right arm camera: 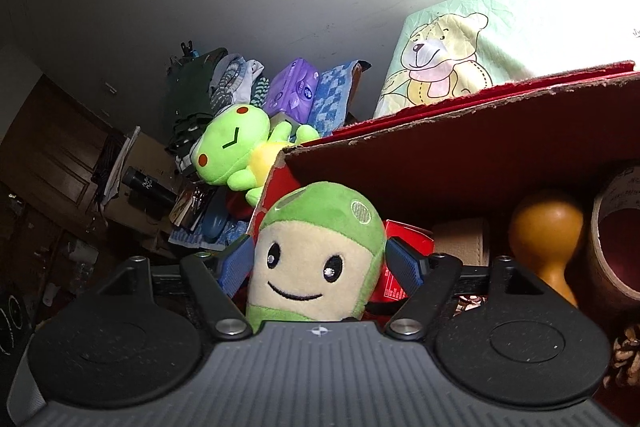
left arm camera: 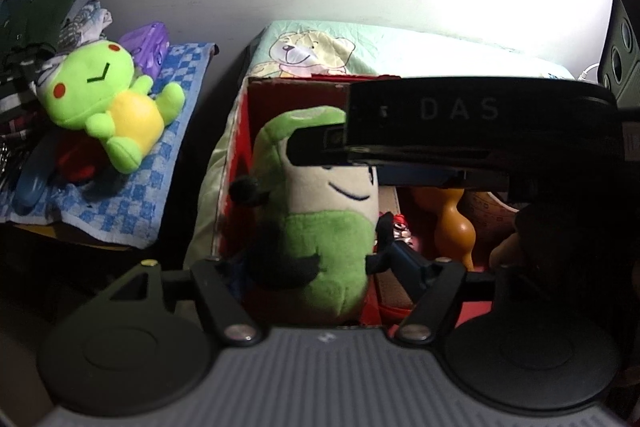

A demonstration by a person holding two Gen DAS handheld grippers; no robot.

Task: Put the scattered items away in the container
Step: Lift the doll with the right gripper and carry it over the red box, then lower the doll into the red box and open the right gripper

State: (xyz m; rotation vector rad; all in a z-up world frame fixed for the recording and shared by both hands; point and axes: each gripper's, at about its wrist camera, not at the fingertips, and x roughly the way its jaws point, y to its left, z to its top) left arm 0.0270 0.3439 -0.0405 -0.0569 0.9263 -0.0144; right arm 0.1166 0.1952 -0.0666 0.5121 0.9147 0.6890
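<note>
A green and cream plush doll [left arm camera: 324, 227] stands inside the red cardboard box [left arm camera: 296, 87]. My left gripper [left arm camera: 316, 259] is around its body; the left finger is hidden and the blue right finger [left arm camera: 404, 259] touches its side. My right gripper [right arm camera: 322, 261] is low inside the box [right arm camera: 480, 131], with its blue fingers [right arm camera: 404, 261] pressed on both sides of the doll's head [right arm camera: 320, 251]. The right gripper's black body [left arm camera: 480, 123] crosses over the doll's head in the left wrist view. A bright green frog plush [left arm camera: 108, 99] lies on a blue checked towel [left arm camera: 176, 131] left of the box; it also shows in the right wrist view [right arm camera: 236, 155].
An orange wooden gourd [right arm camera: 548, 235], a tape roll [right arm camera: 616, 235] and a small red figure [left arm camera: 400, 227] are in the box. A pine cone [right arm camera: 628, 359] lies at the right. A purple tissue pack [right arm camera: 292, 87], clothes [left arm camera: 48, 39] and a teddy-print cloth [left arm camera: 312, 55] lie behind.
</note>
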